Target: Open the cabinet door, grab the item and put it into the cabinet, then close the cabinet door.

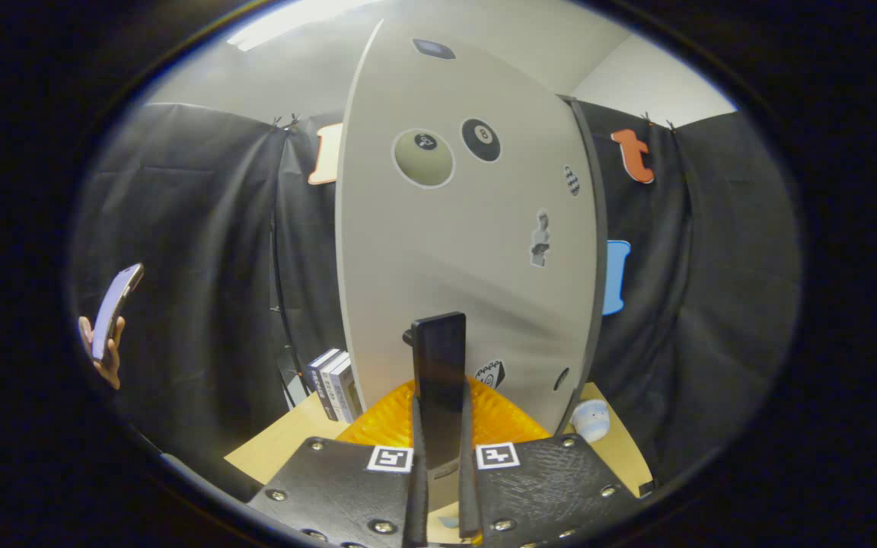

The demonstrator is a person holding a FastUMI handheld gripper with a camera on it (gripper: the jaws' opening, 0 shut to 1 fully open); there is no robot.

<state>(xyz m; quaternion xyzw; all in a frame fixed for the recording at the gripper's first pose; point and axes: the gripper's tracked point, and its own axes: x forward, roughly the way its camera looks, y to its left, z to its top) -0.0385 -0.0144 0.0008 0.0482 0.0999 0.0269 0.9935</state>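
Observation:
The cabinet door (476, 251) is pale grey with several stickers and stands upright right in front of me. Its dark side edge (598, 251) shows along the right. A black upright handle (438, 358) sticks out from the door's lower part. My gripper (442, 403) is shut on this handle, one finger pressing on each side. A small white and pale blue item (591, 418) sits on the wooden table (286, 441), to the right of the door's foot. The cabinet's inside is hidden behind the door.
An orange ribbed surface (507, 422) lies low behind the handle, at the door's foot. A few upright books (334, 384) stand on the table left of the door. Further left, a hand (107, 358) holds up a phone (115, 304) before the black cloth wall.

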